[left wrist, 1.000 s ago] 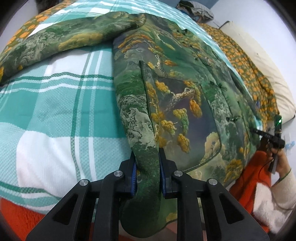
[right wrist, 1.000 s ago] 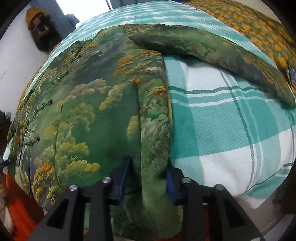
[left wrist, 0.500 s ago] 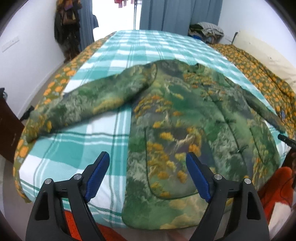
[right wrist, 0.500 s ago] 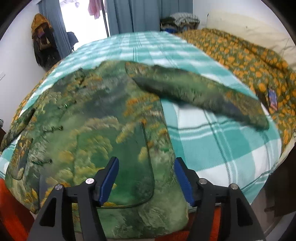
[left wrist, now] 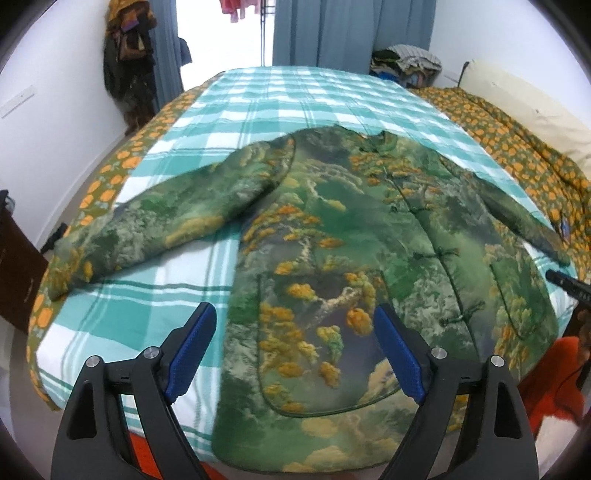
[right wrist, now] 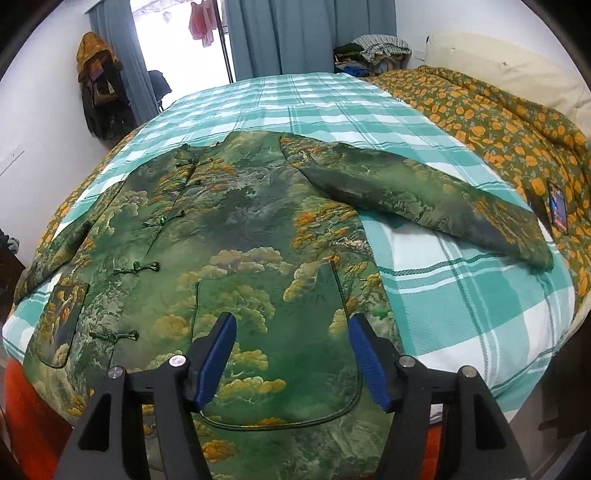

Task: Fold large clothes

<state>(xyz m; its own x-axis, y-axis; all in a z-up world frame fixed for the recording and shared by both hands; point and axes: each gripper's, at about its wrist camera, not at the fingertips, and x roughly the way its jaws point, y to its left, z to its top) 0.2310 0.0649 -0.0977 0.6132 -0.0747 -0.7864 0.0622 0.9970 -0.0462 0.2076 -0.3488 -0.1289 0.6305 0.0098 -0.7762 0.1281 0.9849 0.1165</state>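
The jacket is spread face up on the bed, fastened down the front, with nothing folded yet. Its long axis runs from the hem at the near edge of the bed to the collar pointing away toward the curtains. Both sleeves are laid out sideways: the left sleeve and the right sleeve. The left gripper is held released above the hem, nothing between its pads, and the right gripper likewise over the pocket area. The flattening step appears finished; a sleeve would probably be grasped next and carried across the body, which calls for a pinch near the cuff.
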